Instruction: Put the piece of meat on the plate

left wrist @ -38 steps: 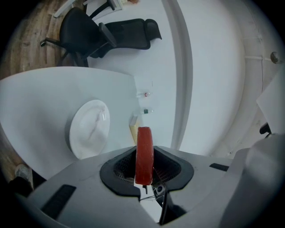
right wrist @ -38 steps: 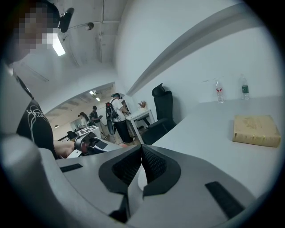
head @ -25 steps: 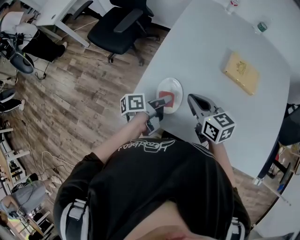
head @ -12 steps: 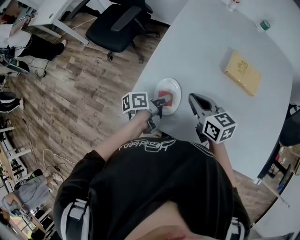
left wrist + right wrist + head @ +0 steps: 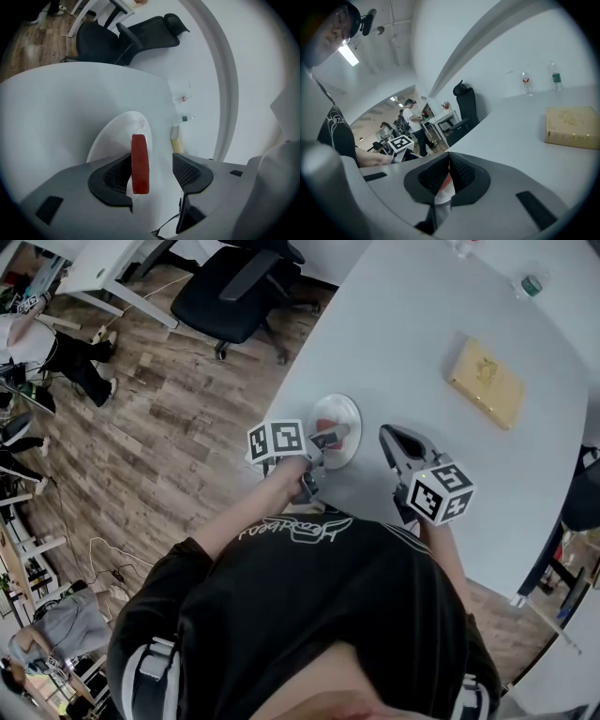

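Left gripper sits over the round white plate, jaws wide apart. The flat red piece of meat stands edge-on between them, against the left pad, with a clear gap to the right pad. Can't tell if the meat touches the plate. Right gripper has its jaws closed tip to tip, above the pale grey table just beside the plate. The tan rectangular book is well apart.

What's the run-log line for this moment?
left gripper: open, meat upright between jaws, over plate | right gripper: shut, empty | phase: likely release
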Demonstrator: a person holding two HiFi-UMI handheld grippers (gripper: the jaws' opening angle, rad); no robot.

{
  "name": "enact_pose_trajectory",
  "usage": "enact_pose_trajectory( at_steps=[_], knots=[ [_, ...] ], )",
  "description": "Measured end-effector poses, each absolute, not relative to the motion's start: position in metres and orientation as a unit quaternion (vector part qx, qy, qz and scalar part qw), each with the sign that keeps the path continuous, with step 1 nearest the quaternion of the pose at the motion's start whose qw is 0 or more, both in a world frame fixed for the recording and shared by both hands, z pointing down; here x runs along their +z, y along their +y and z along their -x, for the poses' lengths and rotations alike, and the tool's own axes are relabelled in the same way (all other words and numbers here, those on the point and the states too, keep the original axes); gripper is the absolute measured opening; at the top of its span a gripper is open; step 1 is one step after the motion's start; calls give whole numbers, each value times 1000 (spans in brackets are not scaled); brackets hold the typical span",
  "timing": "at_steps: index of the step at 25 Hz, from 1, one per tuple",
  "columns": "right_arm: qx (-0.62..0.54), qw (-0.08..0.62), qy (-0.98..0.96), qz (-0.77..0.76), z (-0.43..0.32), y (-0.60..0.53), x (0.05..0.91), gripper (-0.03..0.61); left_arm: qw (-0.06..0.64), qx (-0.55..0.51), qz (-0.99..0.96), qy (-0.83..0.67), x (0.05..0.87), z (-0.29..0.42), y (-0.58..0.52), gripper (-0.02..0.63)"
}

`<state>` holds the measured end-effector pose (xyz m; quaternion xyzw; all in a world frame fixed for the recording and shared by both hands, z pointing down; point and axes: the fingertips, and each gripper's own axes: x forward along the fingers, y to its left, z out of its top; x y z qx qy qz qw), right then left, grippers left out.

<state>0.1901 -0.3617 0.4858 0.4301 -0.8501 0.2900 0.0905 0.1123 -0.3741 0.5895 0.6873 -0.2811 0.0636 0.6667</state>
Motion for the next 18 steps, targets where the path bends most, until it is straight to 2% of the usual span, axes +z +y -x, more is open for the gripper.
enact_pose_trajectory(
  at_steps=[7,12,18],
  knots=[
    [290,87,-850,-430,-189,-359,485,8,647,66,-708,-277,579,-120,-372,367],
    [290,86,-851,-430,-190,-356,484,8,614,90,-735,-273,573,-126,-367,397],
    [290,82,-851,-429,-190,-352,483,8,565,116,-760,-298,568,-117,-366,403]
  ],
)
